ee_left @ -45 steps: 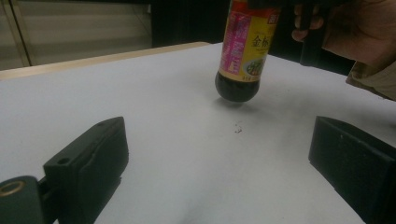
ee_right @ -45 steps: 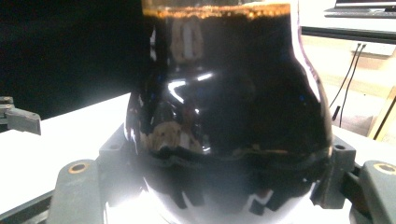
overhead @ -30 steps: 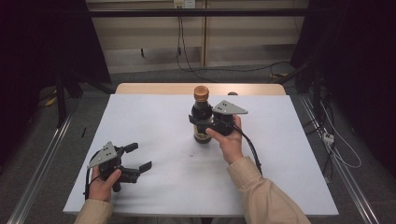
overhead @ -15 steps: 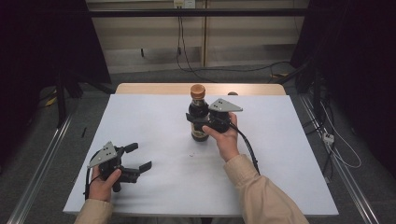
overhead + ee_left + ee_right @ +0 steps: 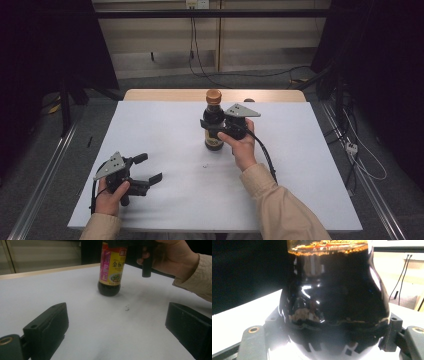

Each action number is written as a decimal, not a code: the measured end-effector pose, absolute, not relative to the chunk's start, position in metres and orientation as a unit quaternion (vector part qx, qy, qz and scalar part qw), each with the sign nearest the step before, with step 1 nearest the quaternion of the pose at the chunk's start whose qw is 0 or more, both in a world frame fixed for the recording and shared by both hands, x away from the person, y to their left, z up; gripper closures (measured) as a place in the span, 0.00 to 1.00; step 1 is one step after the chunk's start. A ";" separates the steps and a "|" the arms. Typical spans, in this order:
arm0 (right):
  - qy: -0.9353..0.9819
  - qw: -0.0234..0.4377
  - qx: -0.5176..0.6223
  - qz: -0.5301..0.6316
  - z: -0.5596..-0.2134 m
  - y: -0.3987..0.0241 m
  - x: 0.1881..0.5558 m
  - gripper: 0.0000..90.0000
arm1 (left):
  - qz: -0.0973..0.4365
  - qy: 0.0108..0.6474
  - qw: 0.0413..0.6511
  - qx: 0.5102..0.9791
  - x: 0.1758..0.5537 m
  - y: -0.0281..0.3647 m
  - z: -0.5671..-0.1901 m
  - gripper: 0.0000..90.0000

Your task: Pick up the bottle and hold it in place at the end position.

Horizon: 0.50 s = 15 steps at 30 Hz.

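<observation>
One upright sauce bottle (image 5: 214, 122) stands between the jaws of the right tongs (image 5: 216, 128), which pinch its shoulder from the side, long axis straight up off the tabletop (image 5: 165, 135), while the left tongs (image 5: 146, 169) sit spread and empty, well apart from it.

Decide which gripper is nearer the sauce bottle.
Right. The right gripper is clamped on the sauce bottle; the left gripper, jaws open, rests well off toward the table's near left corner.

A white sheet (image 5: 165, 135) covers the desk (image 5: 150, 95); a dark sauce bottle (image 5: 214, 122) stands upright on it beside a small speck (image 5: 204, 165).
</observation>
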State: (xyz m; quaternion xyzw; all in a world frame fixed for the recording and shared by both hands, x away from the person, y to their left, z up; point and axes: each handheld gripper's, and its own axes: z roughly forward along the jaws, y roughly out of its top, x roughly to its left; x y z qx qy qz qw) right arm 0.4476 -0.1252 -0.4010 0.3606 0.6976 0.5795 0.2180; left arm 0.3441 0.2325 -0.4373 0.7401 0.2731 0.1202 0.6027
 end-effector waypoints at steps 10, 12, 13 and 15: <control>0.701 0.214 0.364 0.575 -0.400 -0.128 0.441 0.29 | 0.122 0.273 0.600 0.742 0.344 0.231 -0.438 0.05; 0.699 0.210 0.367 0.578 -0.401 -0.131 0.441 0.29 | 0.122 0.273 0.599 0.743 0.343 0.231 -0.437 0.05; 0.697 0.207 0.366 0.581 -0.401 -0.133 0.441 0.29 | 0.122 0.272 0.599 0.743 0.343 0.231 -0.438 0.05; 0.702 0.204 0.363 0.578 -0.401 -0.135 0.441 0.29 | 0.121 0.270 0.598 0.744 0.343 0.231 -0.438 0.05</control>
